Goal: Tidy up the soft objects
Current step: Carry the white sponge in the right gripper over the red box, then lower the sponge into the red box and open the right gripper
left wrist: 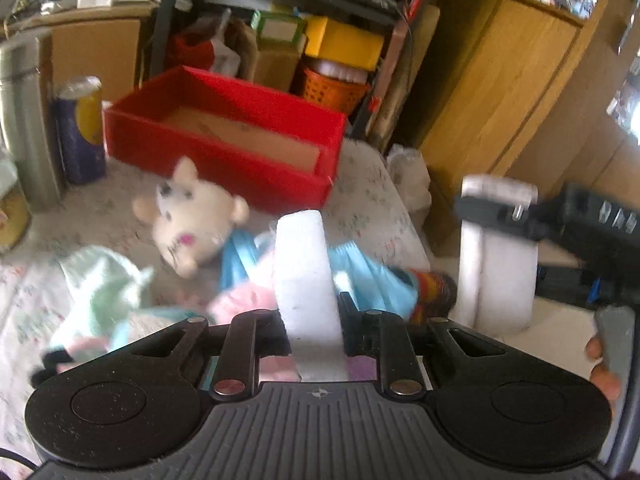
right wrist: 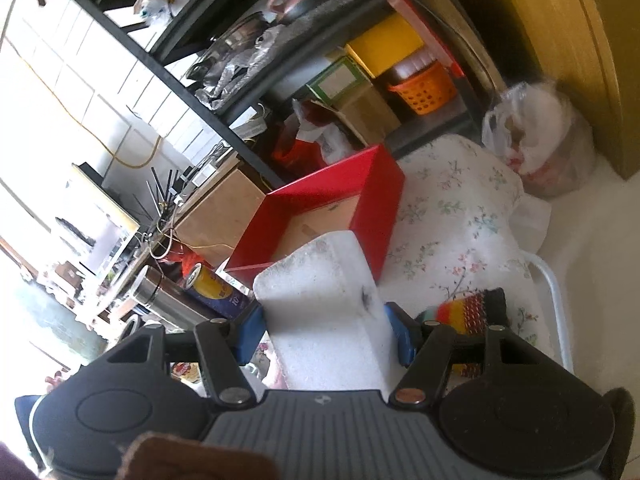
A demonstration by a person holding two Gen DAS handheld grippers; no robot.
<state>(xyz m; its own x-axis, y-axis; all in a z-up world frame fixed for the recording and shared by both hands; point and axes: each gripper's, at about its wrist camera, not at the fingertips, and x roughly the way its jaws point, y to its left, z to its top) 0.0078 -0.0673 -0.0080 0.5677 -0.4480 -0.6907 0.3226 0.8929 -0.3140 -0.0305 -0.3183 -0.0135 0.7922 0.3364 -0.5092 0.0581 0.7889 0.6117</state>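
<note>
My left gripper (left wrist: pixel 300 220) is shut, its white fingers pressed together on a light blue cloth (left wrist: pixel 372 276) that spreads out on both sides of them. A pink fluffy piece (left wrist: pixel 244 300) lies against the cloth. Just beyond it, a cream plush mouse (left wrist: pixel 192 216) lies in front of the open red box (left wrist: pixel 224 152). A mint green cloth (left wrist: pixel 104 280) is at the left. A rainbow knitted item (left wrist: pixel 432 292) (right wrist: pixel 468 312) lies between the two grippers. My right gripper (right wrist: pixel 316 256) shows one white block with no gap and nothing seen in it. Its fingers (left wrist: pixel 500 272) hang at the table's right edge.
The floral-clothed table (right wrist: pixel 460 208) ends close on the right. A steel flask (left wrist: pixel 24 120) and a purple and yellow can (left wrist: pixel 80 128) stand left of the red box (right wrist: pixel 376 200). Behind are a cluttered shelf with an orange basket (left wrist: pixel 332 84), a wooden cabinet (left wrist: pixel 500 80) and a plastic bag (right wrist: pixel 536 140).
</note>
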